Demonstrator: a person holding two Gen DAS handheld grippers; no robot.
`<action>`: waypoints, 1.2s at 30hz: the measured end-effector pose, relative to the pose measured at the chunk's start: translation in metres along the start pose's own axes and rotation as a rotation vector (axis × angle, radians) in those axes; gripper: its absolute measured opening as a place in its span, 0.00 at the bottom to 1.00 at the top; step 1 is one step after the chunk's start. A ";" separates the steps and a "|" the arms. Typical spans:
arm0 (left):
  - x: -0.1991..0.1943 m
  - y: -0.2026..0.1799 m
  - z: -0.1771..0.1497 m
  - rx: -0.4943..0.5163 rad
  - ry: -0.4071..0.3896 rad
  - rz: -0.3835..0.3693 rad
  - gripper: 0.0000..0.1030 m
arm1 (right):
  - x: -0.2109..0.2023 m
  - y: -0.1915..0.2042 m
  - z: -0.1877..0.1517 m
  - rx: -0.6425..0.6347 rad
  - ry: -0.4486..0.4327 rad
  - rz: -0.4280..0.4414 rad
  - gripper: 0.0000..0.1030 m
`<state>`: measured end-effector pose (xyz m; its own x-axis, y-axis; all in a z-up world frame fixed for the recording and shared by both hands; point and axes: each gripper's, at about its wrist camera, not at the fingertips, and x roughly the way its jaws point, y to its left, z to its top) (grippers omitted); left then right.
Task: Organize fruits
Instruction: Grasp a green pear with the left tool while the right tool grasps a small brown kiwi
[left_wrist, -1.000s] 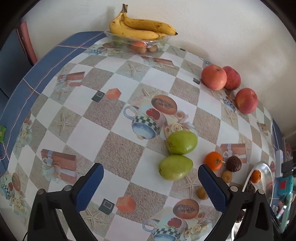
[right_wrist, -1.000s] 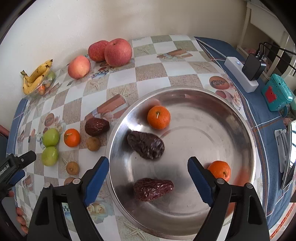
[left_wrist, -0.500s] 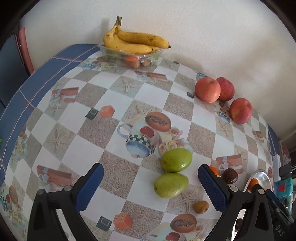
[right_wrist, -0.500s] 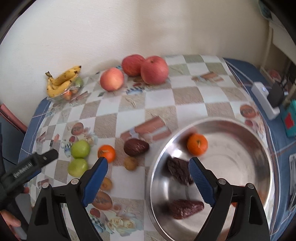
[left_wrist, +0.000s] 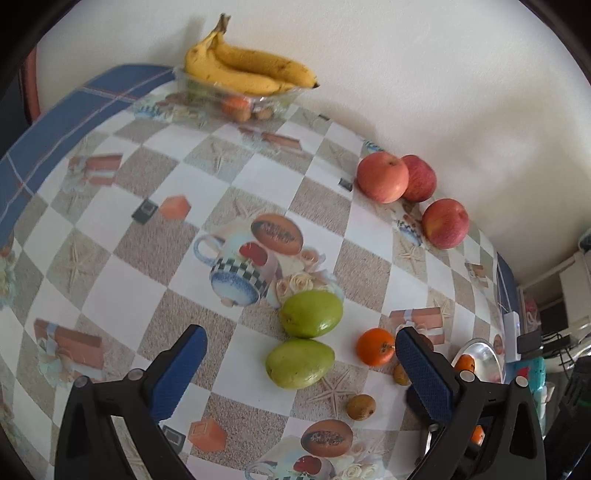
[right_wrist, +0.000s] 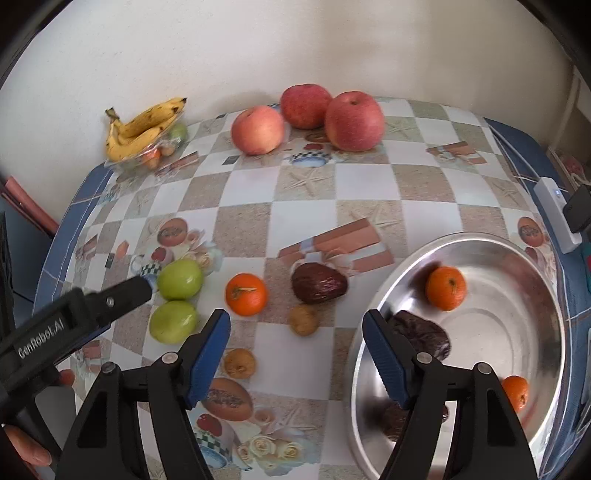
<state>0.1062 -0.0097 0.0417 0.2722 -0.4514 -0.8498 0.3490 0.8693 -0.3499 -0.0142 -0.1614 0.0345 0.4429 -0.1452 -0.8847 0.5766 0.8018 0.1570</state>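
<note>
Left gripper (right_wrist: 74, 314) side: white lettering "GenRobot.AI", running along the black body.
Printed ovals on the counter (right_wrist: 424, 181) cloth: dark lettering inside, too blurred to read.
Other readable text: none.

A home dining spot: patterned oilcloth table (right_wrist: 369, 192) against a plain wall (right_wrist: 258, 44), fruit about.
</note>
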 end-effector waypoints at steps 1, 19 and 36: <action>-0.001 -0.002 0.000 0.012 -0.006 0.003 1.00 | 0.000 0.003 -0.001 -0.007 0.001 0.004 0.73; 0.045 -0.004 -0.020 0.037 0.196 0.010 0.64 | 0.044 0.036 -0.027 -0.091 0.141 0.015 0.50; 0.020 0.002 -0.018 -0.036 0.176 -0.058 0.50 | 0.039 0.035 -0.029 -0.072 0.119 0.051 0.27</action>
<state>0.0963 -0.0137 0.0170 0.0902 -0.4611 -0.8828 0.3268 0.8510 -0.4111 0.0036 -0.1225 -0.0075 0.3834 -0.0375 -0.9228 0.5027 0.8467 0.1745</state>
